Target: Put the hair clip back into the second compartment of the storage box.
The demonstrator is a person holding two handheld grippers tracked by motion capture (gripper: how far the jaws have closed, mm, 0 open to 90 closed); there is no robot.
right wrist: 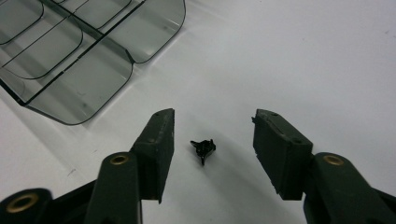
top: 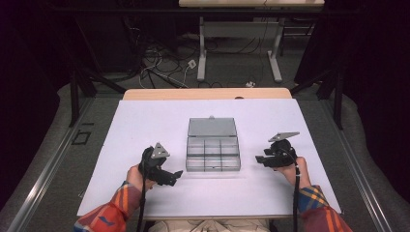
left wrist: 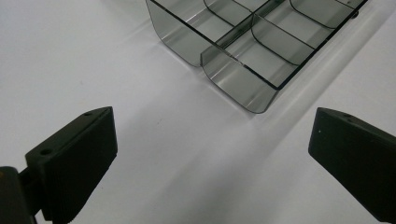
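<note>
A small black part (right wrist: 203,149) lies on the white table (top: 145,130), too tiny and dark to identify; in the high view it cannot be made out at all. In the right gripper view it sits between the two black jaws of the right gripper (right wrist: 212,135), touching neither. Those jaws stand partly spread with clear white table on both sides of the part.

A clear grey plastic organiser box (top: 213,154) rests at the middle of the table. Its lid (top: 212,127) is swung open and lies flat on the far side. The tray is split into small compartments, and those that can be seen look empty. Both gripper views cut the box off at the top edge, so only its rounded near corners and a few dividers appear.

The left gripper (top: 175,176) rests low on the table, just left of the box and near its near-left corner, held by the person's left hand (top: 137,176). Its jaws are spread wide with nothing between them.

The right gripper sits right of the box, pointing left toward it, held by the right hand (top: 292,170). Plaid sleeves enter from the near edge.
</note>
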